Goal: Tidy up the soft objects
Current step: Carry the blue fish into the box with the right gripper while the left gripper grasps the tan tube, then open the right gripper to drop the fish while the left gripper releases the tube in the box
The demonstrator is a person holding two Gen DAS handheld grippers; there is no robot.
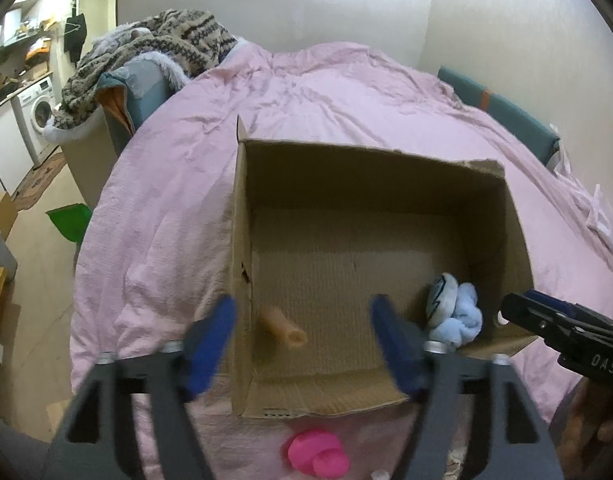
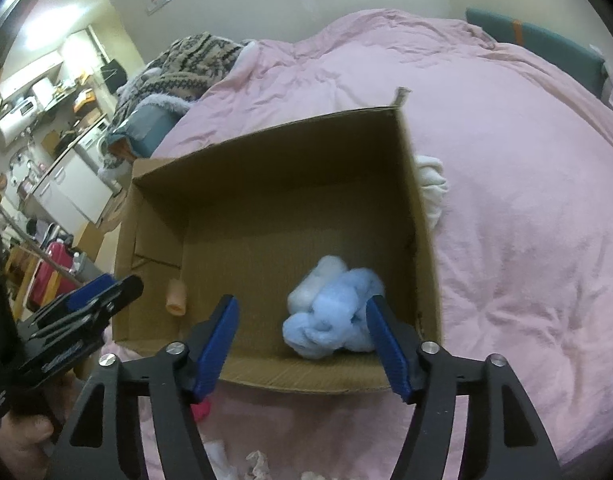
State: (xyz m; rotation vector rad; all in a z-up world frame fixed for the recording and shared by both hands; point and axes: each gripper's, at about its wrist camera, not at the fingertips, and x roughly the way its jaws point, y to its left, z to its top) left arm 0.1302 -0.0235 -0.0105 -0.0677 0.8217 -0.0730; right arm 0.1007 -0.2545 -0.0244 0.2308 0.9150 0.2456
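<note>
Both claws hang apart and empty over the box [image 1: 482, 240]. Blue plush [image 2: 330, 308] and tan tube [image 1: 284, 328] lie inside. Pink toy [image 1: 316, 454] lies outside the near wall, under left gripper [image 1: 302, 344], nearer than right gripper [image 2: 302, 340].

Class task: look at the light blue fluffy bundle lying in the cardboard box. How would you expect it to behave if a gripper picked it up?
The light blue fluffy bundle looks like bunched plush, so it would probably squash and sag rather than hold its shape. It seems light for its bulk. Its lumpy form resting on the cardboard box floor suggests it is unlikely to roll.
</note>
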